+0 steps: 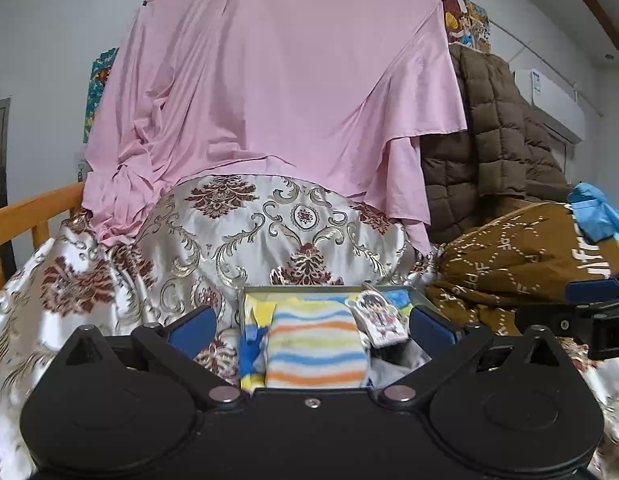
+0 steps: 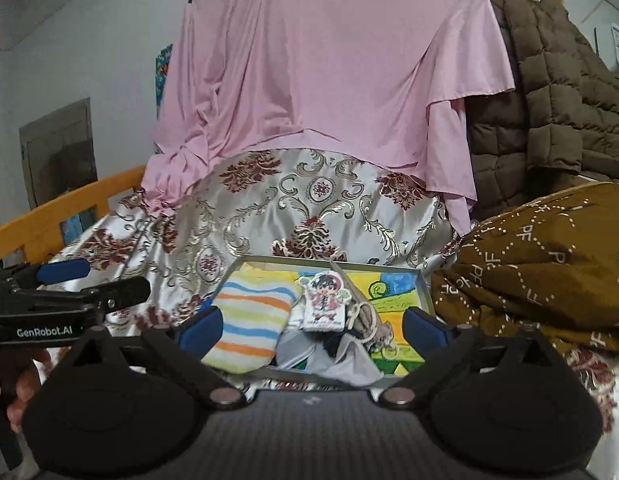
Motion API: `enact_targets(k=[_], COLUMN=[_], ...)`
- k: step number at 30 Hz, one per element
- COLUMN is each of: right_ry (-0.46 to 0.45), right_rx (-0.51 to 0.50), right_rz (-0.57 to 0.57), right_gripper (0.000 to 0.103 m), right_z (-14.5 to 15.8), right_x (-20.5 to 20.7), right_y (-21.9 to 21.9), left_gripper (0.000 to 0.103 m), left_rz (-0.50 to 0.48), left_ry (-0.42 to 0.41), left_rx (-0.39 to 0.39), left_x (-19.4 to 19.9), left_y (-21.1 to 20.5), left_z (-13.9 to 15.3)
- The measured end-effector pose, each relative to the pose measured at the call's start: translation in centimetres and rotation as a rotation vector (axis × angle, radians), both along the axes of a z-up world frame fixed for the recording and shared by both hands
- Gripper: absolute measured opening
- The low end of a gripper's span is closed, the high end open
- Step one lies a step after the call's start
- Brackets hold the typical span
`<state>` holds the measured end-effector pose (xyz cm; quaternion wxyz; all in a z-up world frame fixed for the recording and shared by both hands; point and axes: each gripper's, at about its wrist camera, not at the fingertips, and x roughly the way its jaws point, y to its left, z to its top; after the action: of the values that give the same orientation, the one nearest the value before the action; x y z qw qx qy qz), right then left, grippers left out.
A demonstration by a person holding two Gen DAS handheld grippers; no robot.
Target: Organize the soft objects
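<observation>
between the open left gripper (image 1: 312, 326) fingers, striped towel (image 1: 315, 346)

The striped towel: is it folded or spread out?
Folded. The striped towel is a compact thick pad with rounded edges, lying inside the tray.

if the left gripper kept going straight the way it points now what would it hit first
Most likely the folded striped towel in the shallow metal tray, which lies between the open left gripper fingers. Depth is hard to judge; the patterned satin cushion rises behind.
</observation>
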<state>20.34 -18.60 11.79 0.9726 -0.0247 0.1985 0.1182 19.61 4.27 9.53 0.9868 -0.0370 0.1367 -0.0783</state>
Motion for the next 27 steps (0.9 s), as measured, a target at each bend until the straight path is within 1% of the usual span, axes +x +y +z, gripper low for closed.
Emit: enact_targets(k=[2, 6, 11, 15, 19, 27], right_ry=[-0.009, -0.028, -0.039, -0.046, -0.034, 0.035], right_rx=[0.006, 0.015, 0.039, 0.070, 0.109, 0.162], right_rz=[0.002, -0.002, -0.020, -0.048, -0.091, -0.179], right_gripper=[0.103, 0.103, 0.103, 0.103, 0.103, 0.103], right_z=[-0.1, -0.7, -1.3, -1.9, -3.0, -6.3], right_x=[-1.9, -5.8, -9.1, -11.4, -13.2, -16.1], right_y=[0.1, 0.0, -0.3, -0.8, -1.7, -3.2], left_gripper=[0.102, 0.102, 0.102, 0.102, 0.102, 0.102], left_rz=[0.004, 0.008, 0.019, 0.029, 0.023, 0.034], left_ry=[0.008, 0.033, 0.028, 0.053, 0.073, 0.087], left_rx=[-0.009, -0.016, 0.011, 0.013, 0.021, 0.046], left_x=[-1.8, -4.8, -8.3, -10.4, -12.2, -15.0], left_y=[0.2, 0.3, 0.0, -0.4, -0.9, -1.3], left_z=[-0.1, -0.2, -0.8, -1.6, -2.4, -4.4])
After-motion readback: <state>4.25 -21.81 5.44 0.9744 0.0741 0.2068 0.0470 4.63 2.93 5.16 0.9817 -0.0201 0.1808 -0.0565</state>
